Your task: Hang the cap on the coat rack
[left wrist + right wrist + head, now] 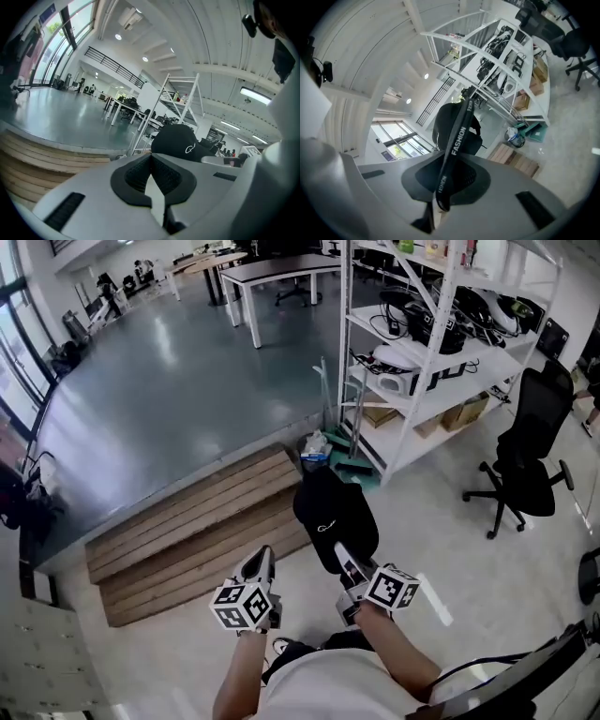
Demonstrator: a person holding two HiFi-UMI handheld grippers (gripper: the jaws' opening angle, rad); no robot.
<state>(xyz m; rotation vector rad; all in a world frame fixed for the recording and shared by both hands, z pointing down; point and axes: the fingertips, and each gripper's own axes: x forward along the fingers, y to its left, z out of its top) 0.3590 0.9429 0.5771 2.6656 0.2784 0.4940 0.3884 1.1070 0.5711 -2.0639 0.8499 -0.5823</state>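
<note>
- Cap (334, 512), black with a small white mark on it, hangs in the air just past the tip of the right tool (347, 564), clear of the floor.
- Its black strap (457, 139), printed FASHION in white, runs down between the right tool's pads, which are clamped on it. The crown of the cap dangles beyond the jaws.
- Left tool (260, 564) is held just to the left of the right tool, side by side with it. Its jaws are pressed together with nothing between them, and the cap sits off to its right, apart from it.
- Wooden plank steps (187, 532) lie on the floor ahead of both tools, below the cap.
- White shelving rack (433, 352), loaded with cables and gear, stands ahead and to the right of the right tool.
- Black office chair (530, 457) stands further right, well apart from both tools.
</note>
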